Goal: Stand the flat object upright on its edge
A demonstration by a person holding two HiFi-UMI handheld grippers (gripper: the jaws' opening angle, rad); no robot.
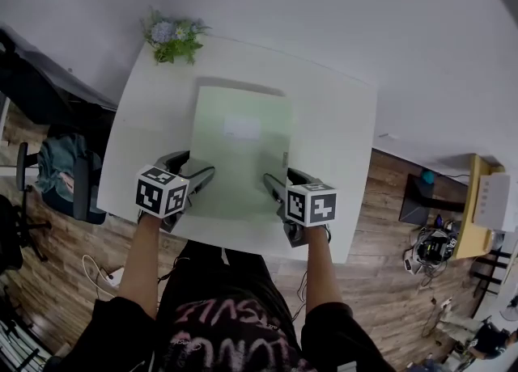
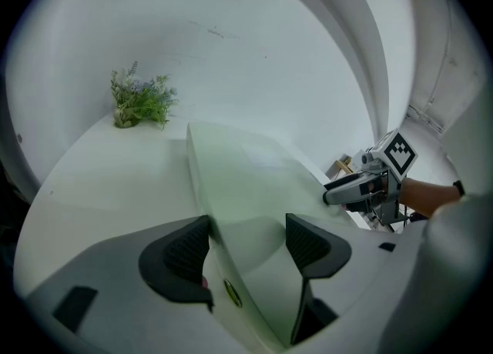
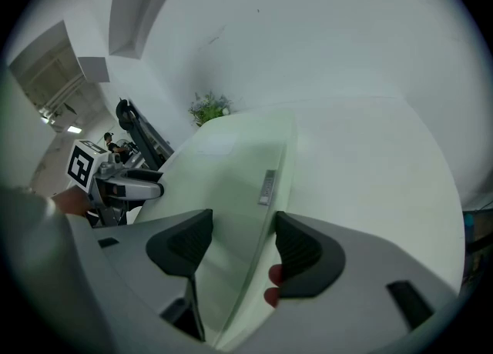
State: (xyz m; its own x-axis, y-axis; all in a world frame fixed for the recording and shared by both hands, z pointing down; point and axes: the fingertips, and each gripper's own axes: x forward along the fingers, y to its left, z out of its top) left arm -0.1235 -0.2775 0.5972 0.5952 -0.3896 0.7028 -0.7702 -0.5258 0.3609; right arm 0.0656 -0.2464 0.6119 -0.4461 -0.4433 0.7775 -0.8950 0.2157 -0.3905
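White-topped table [image 1: 340,120] against plain white wall [image 1: 364,6] — small flower sprig [image 1: 174,37] at its far corner. Wood-plank floor [image 1: 380,298]. Dark office chair [image 1: 79,188] left; pale yellow cabinet [image 1: 476,233] right. Even, soft light.

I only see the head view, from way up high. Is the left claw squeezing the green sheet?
Observer: No. In the left gripper view the left gripper has its jaws apart, with the left edge of the green sheet running between them.
Operator: What about the other claw?
Observer: The right gripper is open too. The sheet's right edge passes close to the jaw at that view's right.
Operator: Is anything hiding down there?
Observer: A small yellowish dot sits on the sheet's near edge.
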